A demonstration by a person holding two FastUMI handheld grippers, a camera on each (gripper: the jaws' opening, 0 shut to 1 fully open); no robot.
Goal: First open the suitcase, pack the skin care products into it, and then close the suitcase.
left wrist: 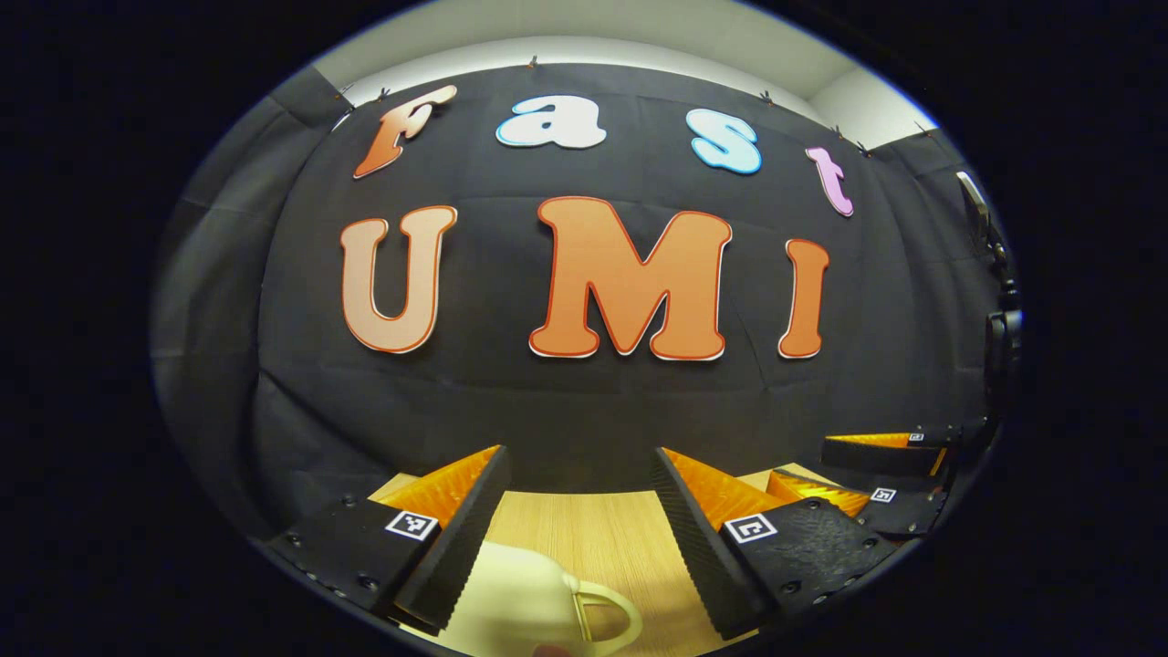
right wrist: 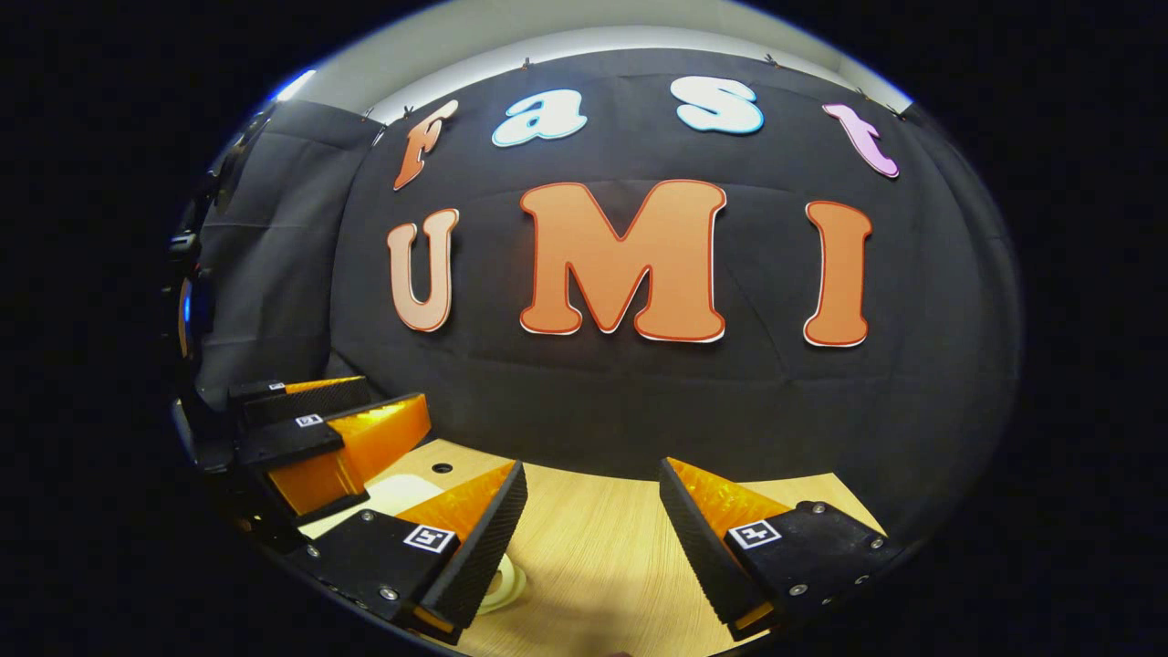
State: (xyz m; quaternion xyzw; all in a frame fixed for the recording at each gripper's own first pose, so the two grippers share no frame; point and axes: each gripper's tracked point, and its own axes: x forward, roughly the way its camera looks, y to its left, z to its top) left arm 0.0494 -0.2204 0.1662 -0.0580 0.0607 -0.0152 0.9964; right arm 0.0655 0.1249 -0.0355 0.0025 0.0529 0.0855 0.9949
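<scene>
- The left gripper (left wrist: 579,525) hovered with its jaws spread wide and nothing between them, aimed level at the booth wall rather than down; I judged this a ready pose ahead of the first reach.
- A cream-coloured suitcase (left wrist: 529,602) with a looped handle lay on the wooden table (left wrist: 584,520) at about six o'clock in the left gripper view, just under that gripper's left finger (left wrist: 456,538). Whether its lid was open could not be told.
- The right gripper (right wrist: 593,534) was likewise agape and empty, hanging above bare tabletop.
- In the right gripper view, the left gripper sat at nine o'clock, near a pale rounded object (right wrist: 502,584) at seven o'clock, possibly a skin care item.
- Both tools probably stood side by side so either could reach the case.
</scene>
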